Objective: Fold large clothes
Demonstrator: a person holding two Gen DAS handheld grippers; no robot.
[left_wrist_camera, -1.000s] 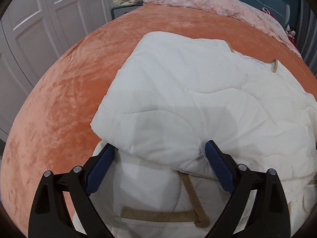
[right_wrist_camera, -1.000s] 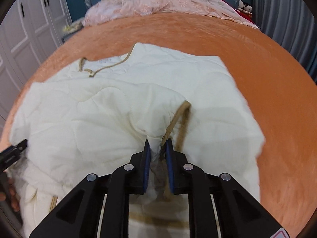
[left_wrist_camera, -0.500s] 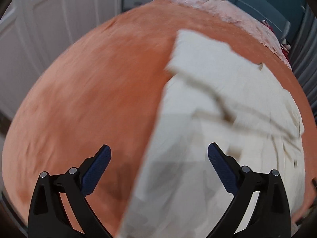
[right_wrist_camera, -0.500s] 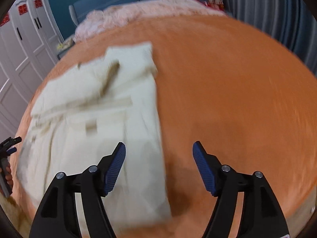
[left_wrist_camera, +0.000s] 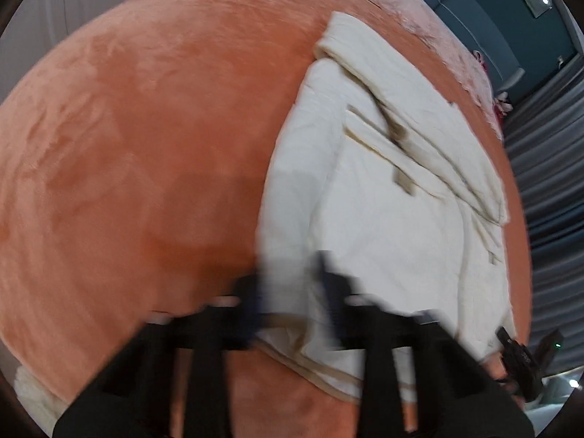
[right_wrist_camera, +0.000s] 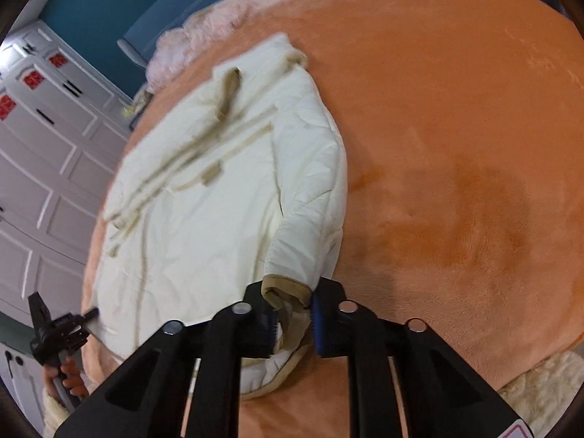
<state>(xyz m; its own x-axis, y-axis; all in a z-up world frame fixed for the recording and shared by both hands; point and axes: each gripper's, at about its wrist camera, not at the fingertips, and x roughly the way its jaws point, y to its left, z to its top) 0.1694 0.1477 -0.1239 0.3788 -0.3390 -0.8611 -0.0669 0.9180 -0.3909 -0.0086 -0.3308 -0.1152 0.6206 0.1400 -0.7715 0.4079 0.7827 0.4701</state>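
Left tongs (left_wrist_camera: 292, 292), blurred in the left wrist view, are closing with the near edge of the cream quilted robe (left_wrist_camera: 383, 200) between their jaws; the robe lies spread on the orange bed (left_wrist_camera: 127, 146), right tongs (left_wrist_camera: 518, 357) at its far corner. Seen from the right wrist, right tongs (right_wrist_camera: 294, 319) are closing on the robe's (right_wrist_camera: 204, 219) tan-trimmed cuff (right_wrist_camera: 284, 288), while the left tongs (right_wrist_camera: 58, 328) sit at the robe's left corner.
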